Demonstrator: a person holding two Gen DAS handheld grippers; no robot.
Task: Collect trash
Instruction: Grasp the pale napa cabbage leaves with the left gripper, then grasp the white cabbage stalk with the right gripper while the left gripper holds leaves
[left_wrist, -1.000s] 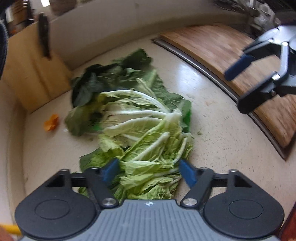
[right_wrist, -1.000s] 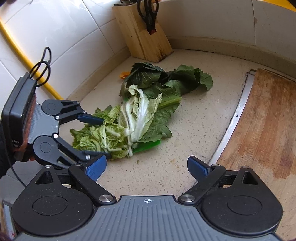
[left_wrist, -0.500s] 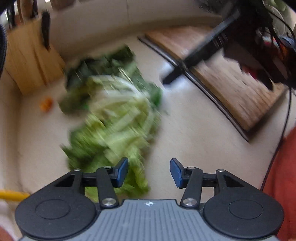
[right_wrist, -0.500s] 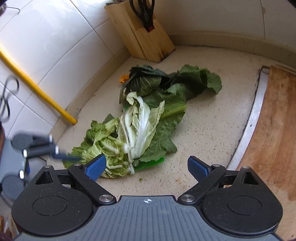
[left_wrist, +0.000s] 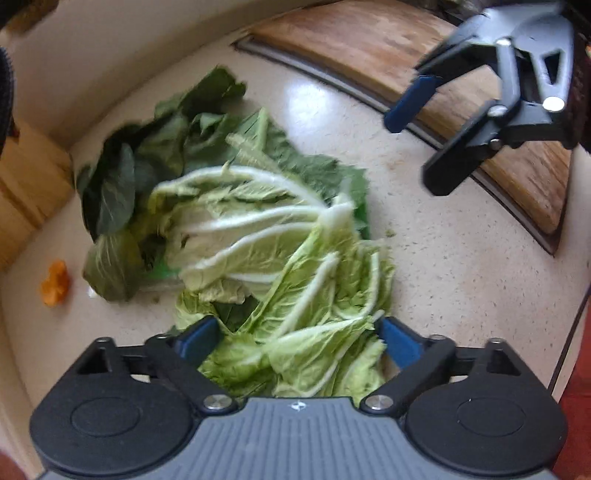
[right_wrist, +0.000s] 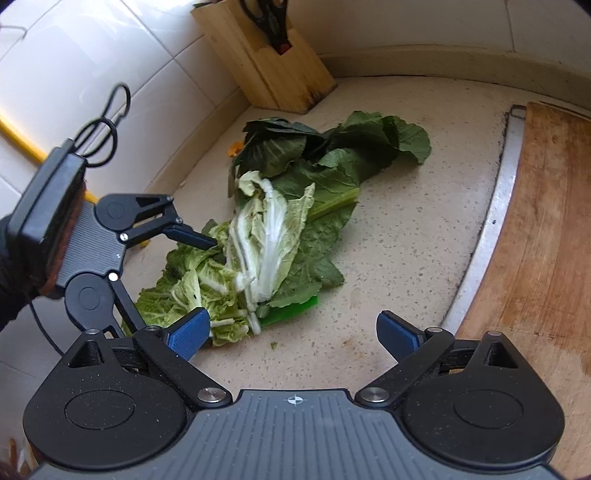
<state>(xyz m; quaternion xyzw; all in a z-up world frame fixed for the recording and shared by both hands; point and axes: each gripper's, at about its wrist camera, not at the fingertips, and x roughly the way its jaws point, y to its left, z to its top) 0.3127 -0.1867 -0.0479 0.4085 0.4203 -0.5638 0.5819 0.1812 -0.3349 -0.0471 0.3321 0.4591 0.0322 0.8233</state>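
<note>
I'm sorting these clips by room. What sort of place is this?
Most likely a home kitchen counter. A wooden knife block with scissors stands in the corner against a white tiled wall, a wooden cutting board lies on the speckled countertop, and loose cabbage leaves are piled there.

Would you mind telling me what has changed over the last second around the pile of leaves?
The left gripper, which had pulled back with narrower fingers half a second ago, is back at the near end of the cabbage leaves, fingers spread wide around them but not closed. The right gripper stayed open, holding nothing. The leaf pile and orange scrap lie unmoved.
</note>
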